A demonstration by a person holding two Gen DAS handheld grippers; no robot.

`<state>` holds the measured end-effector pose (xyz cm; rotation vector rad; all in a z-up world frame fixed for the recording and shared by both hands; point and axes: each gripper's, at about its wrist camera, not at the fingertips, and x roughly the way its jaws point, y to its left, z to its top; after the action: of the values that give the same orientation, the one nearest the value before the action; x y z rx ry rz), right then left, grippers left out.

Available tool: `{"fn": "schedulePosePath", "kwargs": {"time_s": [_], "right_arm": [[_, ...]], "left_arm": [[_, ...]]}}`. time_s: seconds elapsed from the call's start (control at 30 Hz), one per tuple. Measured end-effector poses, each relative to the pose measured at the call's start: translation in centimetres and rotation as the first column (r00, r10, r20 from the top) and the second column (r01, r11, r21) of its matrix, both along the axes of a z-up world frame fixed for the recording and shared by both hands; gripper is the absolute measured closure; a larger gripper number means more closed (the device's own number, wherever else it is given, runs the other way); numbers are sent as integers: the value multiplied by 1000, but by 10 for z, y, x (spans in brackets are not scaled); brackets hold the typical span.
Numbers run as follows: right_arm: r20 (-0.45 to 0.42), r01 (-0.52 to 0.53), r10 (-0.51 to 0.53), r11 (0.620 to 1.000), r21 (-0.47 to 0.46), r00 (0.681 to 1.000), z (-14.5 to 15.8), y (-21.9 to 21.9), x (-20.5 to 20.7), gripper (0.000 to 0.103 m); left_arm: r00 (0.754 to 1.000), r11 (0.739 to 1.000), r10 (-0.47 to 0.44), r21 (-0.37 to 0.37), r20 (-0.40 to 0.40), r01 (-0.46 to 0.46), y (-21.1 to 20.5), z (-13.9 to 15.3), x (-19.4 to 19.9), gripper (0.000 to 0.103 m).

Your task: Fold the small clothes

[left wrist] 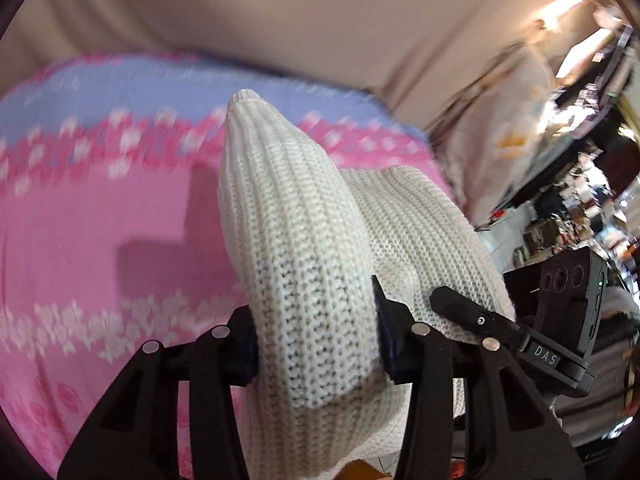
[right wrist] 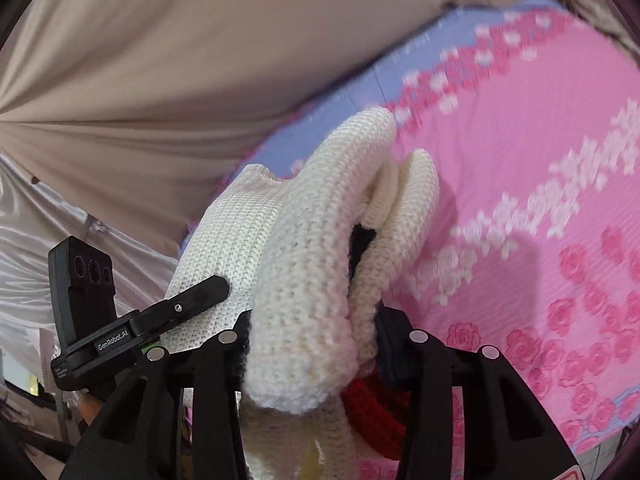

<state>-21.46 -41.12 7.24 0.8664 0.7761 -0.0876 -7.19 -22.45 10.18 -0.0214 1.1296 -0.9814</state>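
Observation:
A small cream knitted garment (left wrist: 304, 248) is held up in the air above a pink flowered bedsheet (left wrist: 100, 208). My left gripper (left wrist: 316, 344) is shut on a thick fold of it. My right gripper (right wrist: 312, 340) is shut on another bunched part of the same garment (right wrist: 312, 264), which shows a red knitted patch (right wrist: 372, 412) low down. The right gripper also shows in the left wrist view (left wrist: 500, 332), touching the knit. The left gripper shows in the right wrist view (right wrist: 168, 312).
The sheet (right wrist: 520, 168) has a lilac band (left wrist: 160, 80) at its far edge. A beige curtain (right wrist: 180, 60) hangs behind the bed. A patterned pillow (left wrist: 508, 128) and cluttered shelves (left wrist: 580, 208) lie to the right.

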Motion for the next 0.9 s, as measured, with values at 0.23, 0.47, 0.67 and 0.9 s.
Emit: {"fn": "schedulePosePath", "kwargs": {"time_s": [0.23, 0.47, 0.67, 0.9], "right_arm": [[189, 48, -28, 994, -100, 982, 82, -5, -21, 61], [354, 71, 1, 979, -189, 935, 147, 6, -16, 61], [481, 27, 126, 954, -300, 867, 211, 36, 4, 60], [523, -78, 244, 945, -319, 817, 231, 74, 52, 57]], "left_arm": [[984, 995, -28, -92, 174, 44, 0, 84, -13, 59], [955, 981, 11, -190, 296, 48, 26, 147, -9, 59], [899, 963, 72, -264, 433, 50, 73, 204, -1, 59], [892, 960, 145, -280, 428, -22, 131, 206, 43, 56]]}}
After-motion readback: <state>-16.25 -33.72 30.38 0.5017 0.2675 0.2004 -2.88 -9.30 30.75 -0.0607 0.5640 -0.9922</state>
